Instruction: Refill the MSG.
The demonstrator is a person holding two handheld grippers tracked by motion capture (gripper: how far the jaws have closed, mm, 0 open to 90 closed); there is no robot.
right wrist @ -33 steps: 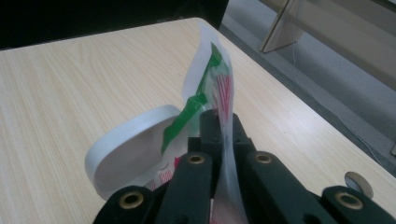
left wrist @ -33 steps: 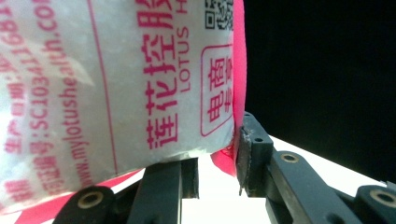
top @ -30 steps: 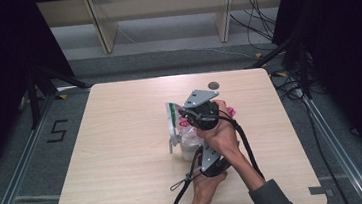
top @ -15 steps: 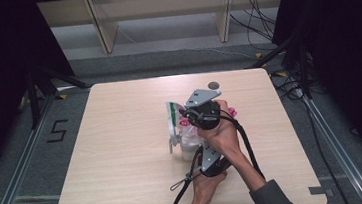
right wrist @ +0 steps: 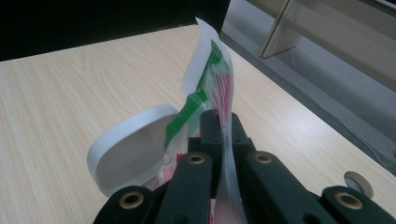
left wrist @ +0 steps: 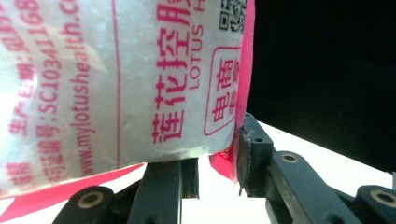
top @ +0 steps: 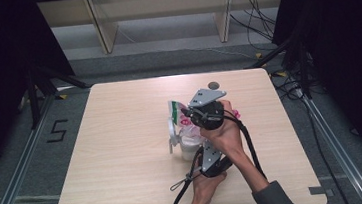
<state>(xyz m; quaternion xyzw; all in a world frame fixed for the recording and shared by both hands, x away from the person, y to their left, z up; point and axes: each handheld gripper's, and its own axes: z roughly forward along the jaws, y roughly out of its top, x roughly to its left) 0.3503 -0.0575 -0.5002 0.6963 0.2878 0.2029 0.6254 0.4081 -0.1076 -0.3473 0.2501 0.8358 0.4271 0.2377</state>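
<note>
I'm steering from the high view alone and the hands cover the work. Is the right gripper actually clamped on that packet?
Observer: Yes. The right gripper has its jaws shut on the packet's clear top edge.
Operator: And the left one?
Observer: The left gripper grips the packet's lower corner, pink trim between its pads.
Operator: Anything behind the packet?
Observer: A white lid stands open just beyond it.
</note>
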